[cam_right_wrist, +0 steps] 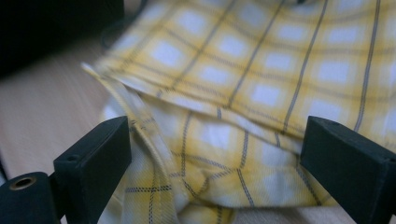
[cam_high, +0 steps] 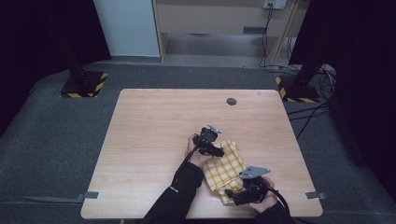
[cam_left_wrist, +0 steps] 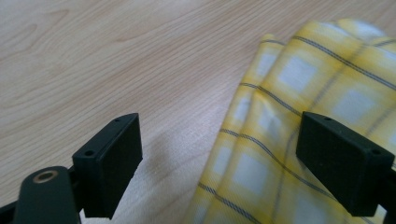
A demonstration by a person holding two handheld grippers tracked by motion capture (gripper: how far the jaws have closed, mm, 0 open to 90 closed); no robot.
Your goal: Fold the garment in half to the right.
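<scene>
I am holding my left gripper (cam_high: 215, 150) wide open at the cloth's (cam_high: 226, 169) far left edge, gripping nothing, ready to pinch the fold. The cloth is lying folded near the table's (cam_high: 154, 140) front edge. My right gripper (cam_high: 233, 196) is gaping open over the cloth's near corner.

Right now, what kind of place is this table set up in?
Probably a lab or recording studio rather than a home: a bare wooden table on grey carpet, black stands with hazard-striped bases, dark curtains, and loose cables on the floor.
</scene>
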